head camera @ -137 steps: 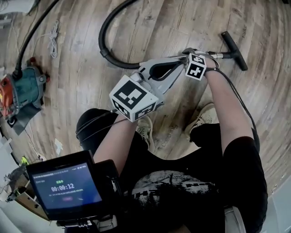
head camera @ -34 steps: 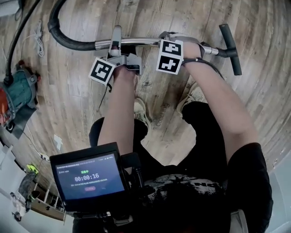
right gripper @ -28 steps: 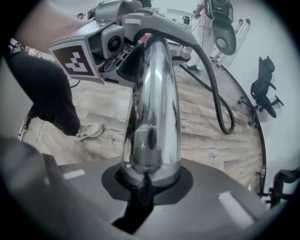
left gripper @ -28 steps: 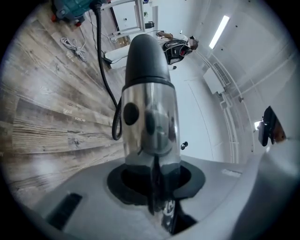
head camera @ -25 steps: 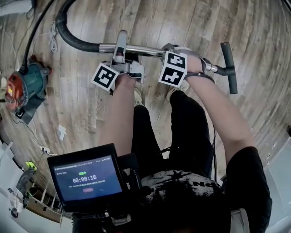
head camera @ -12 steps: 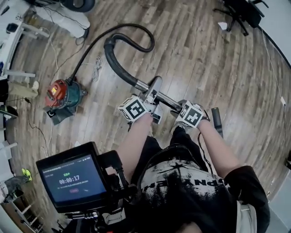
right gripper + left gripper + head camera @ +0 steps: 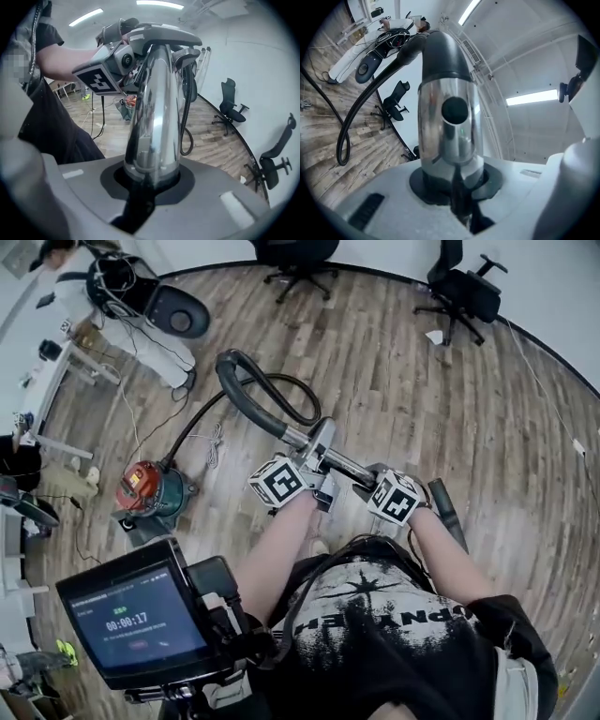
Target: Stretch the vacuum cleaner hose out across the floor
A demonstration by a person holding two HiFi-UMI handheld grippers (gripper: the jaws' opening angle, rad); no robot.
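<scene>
A red and teal vacuum canister (image 7: 150, 491) stands on the wood floor at the left. Its black hose (image 7: 246, 395) runs up from it in a loop to the chrome wand (image 7: 342, 463). The dark floor nozzle (image 7: 447, 514) hangs at the wand's right end. My left gripper (image 7: 314, 465) clamps the wand near the grey handle (image 7: 320, 439), its jaws closing on the tube (image 7: 447, 122). My right gripper (image 7: 370, 479) holds the wand lower down; its jaws are opening with the tube (image 7: 154, 112) still seated between them. The hose (image 7: 361, 105) curls over the floor behind.
Two black office chairs (image 7: 295, 254) (image 7: 464, 292) stand by the far wall. A person in white (image 7: 122, 315) is at the upper left beside desks. Loose cable (image 7: 214, 442) lies near the canister. A small screen (image 7: 131, 620) hangs in front of my chest.
The wand has been lifted off the floor and tilted, with both grippers still on it. My view has risen, so the canister, hose loop and room now show.
</scene>
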